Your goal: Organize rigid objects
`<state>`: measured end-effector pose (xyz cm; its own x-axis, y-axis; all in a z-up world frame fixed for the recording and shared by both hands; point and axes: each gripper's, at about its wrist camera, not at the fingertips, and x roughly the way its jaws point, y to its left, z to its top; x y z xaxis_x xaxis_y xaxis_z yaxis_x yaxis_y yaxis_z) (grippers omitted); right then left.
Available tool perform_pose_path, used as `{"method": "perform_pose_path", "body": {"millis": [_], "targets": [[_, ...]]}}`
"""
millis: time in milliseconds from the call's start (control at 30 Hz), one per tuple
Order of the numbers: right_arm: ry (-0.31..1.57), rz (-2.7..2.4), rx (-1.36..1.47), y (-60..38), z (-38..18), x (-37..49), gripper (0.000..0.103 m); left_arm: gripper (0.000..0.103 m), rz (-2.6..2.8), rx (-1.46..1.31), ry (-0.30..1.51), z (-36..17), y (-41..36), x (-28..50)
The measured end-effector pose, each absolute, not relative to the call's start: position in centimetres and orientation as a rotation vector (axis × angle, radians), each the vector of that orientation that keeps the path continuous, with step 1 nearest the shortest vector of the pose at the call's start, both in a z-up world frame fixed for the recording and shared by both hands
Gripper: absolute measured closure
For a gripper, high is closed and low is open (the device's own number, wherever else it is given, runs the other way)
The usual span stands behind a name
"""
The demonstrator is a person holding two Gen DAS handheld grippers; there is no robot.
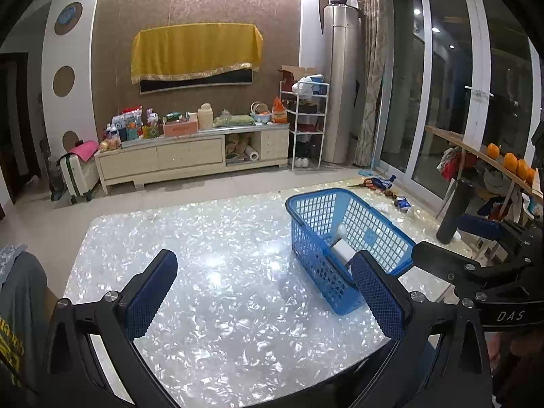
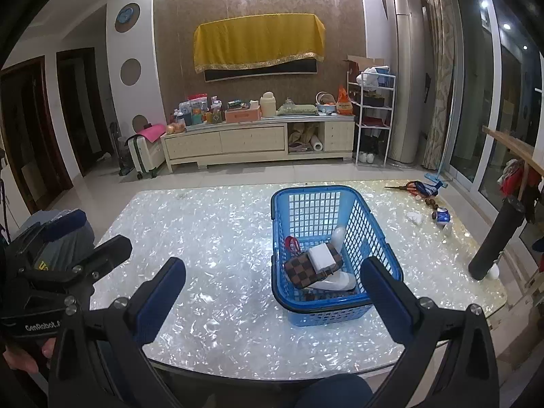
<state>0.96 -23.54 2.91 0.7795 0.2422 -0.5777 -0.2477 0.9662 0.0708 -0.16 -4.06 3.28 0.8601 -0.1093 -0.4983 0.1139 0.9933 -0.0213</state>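
A blue plastic basket (image 2: 306, 204) stands on the pearly white table (image 2: 210, 238), right of centre. It holds a brown checkered pouch (image 2: 302, 272), a white box (image 2: 321, 256), a white bottle (image 2: 338, 234) and a red loop (image 2: 292, 243). The basket also shows in the left wrist view (image 1: 306, 238) with a white box (image 1: 343, 250) inside. My left gripper (image 1: 261, 289) is open and empty above the table's near half, left of the basket. My right gripper (image 2: 275, 292) is open and empty, low over the table's front edge, its right finger beside the basket.
A black cylinder (image 2: 494, 241) stands near the table's right edge. Small items, among them a blue-white object (image 2: 443, 217) and a white lump (image 2: 415, 217), lie at the far right. A TV cabinet (image 2: 258, 142) stands beyond the floor.
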Motion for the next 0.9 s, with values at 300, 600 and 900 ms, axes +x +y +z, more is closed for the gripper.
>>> {"method": "perform_pose_path", "body": {"millis": [300, 600, 900], "targets": [[0.615, 0.264, -0.013, -23.56, 2.96, 0.42, 0.000, 0.000, -0.114, 0.014, 0.527, 3.53, -4.58, 0.05], [0.615, 0.271, -0.007, -23.31, 3.12, -0.12, 0.000, 0.000, -0.115, 0.014, 0.527, 3.63, -4.70, 0.17], [0.616, 0.266, -0.015, -23.31, 3.28, -0.27, 0.000, 0.000, -0.120, 0.011, 0.534, 3.52, -4.62, 0.11]]}}
